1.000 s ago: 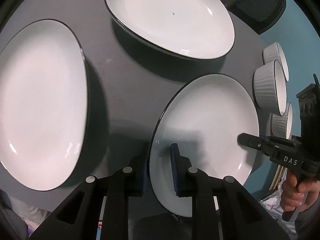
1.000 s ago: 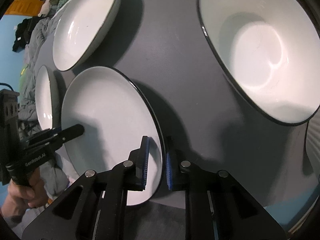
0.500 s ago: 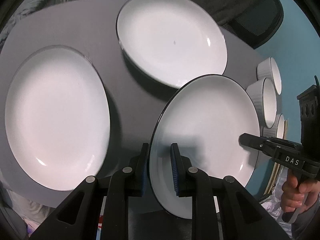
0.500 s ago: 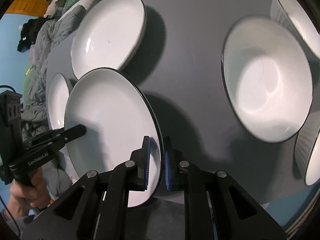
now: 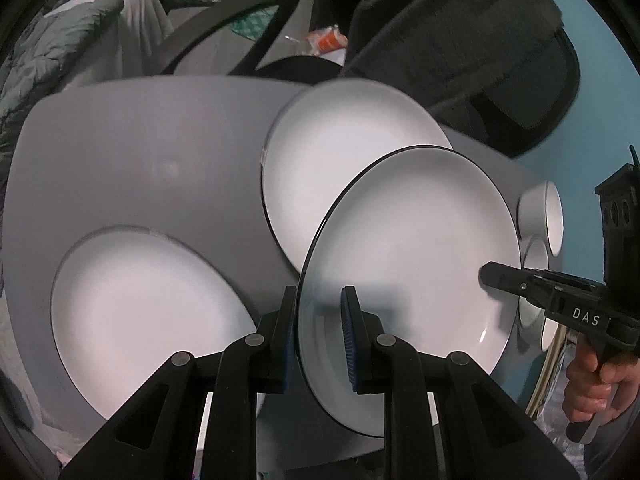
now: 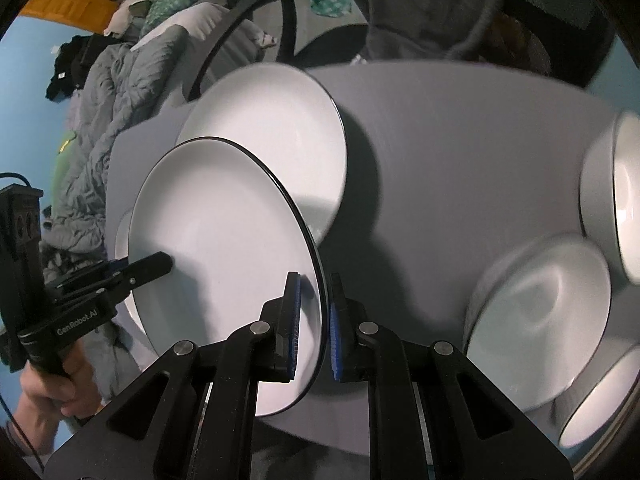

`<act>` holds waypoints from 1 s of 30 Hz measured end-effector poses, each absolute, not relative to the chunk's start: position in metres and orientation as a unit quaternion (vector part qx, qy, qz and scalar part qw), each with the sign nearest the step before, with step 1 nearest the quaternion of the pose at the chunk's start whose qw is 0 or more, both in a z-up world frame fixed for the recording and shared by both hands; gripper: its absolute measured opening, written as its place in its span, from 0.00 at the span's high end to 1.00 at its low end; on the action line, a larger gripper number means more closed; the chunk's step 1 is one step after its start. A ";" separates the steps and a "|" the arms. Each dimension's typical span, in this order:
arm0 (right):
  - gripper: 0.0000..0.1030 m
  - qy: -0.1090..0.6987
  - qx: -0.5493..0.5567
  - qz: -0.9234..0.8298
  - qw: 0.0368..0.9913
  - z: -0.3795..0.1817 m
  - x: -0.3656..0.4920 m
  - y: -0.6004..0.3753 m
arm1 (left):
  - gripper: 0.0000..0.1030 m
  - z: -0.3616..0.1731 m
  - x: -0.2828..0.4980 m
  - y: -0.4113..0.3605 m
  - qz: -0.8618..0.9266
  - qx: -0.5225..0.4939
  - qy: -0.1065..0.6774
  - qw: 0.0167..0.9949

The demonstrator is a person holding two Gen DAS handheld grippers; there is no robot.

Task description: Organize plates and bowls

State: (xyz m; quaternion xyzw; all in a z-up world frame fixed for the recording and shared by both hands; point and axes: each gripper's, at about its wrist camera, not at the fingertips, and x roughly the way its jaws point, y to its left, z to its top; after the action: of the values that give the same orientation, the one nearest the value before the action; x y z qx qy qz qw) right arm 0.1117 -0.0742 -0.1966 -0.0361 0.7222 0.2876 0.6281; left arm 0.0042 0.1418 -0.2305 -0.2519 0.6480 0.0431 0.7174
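White glazed with a thin dark rim, the carried plate [image 5: 412, 280] fills the middle of the left wrist view, raised clear of the grey tabletop [image 5: 140, 152] and tilted; the left gripper [image 5: 320, 340] pinches its near edge between blue pads, while the right gripper [image 5: 504, 276] clamps the opposite edge, so the weight is shared and the plate cannot swing. Its far edge overlaps a second plate [image 5: 340, 152] lying toward the tabletop's far edge, which looks like the stacking target, and a third plate [image 5: 140, 312] lies nearer the left edge. Small bowls [image 5: 548, 216] at the right edge are mostly hidden behind the carried plate, and a hand [image 5: 596, 384] is cut off by the frame. From the right wrist view, the right gripper [image 6: 314, 320] has its pads pressed on the plate's thin rim [image 6: 224, 264], the left gripper [image 6: 160, 262] gripping the opposite edge. Bowls [image 6: 536, 320] near the tabletop's right edge are blurred, so their number is hard to tell, and whether the carried plate touches the one beneath cannot be told.
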 end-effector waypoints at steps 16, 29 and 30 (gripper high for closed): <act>0.87 0.734 -0.027 0.295 0.611 -0.222 0.160 -0.043 | 0.79 -0.245 0.058 0.168 0.074 -0.224 0.660 0.713; 0.87 0.745 -0.039 0.283 0.603 -0.232 0.166 -0.041 | 0.78 -0.260 0.066 0.168 0.079 -0.228 0.674 0.699; 0.87 0.745 -0.040 0.282 0.603 -0.232 0.167 -0.040 | 0.78 -0.261 0.067 0.168 0.078 -0.228 0.674 0.698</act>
State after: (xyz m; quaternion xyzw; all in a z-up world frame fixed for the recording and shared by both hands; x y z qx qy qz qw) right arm 0.1669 -0.0404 -0.2320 -0.0403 0.7450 0.2824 0.6030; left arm 0.0671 0.1679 -0.2608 -0.2285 0.6740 0.0779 0.6982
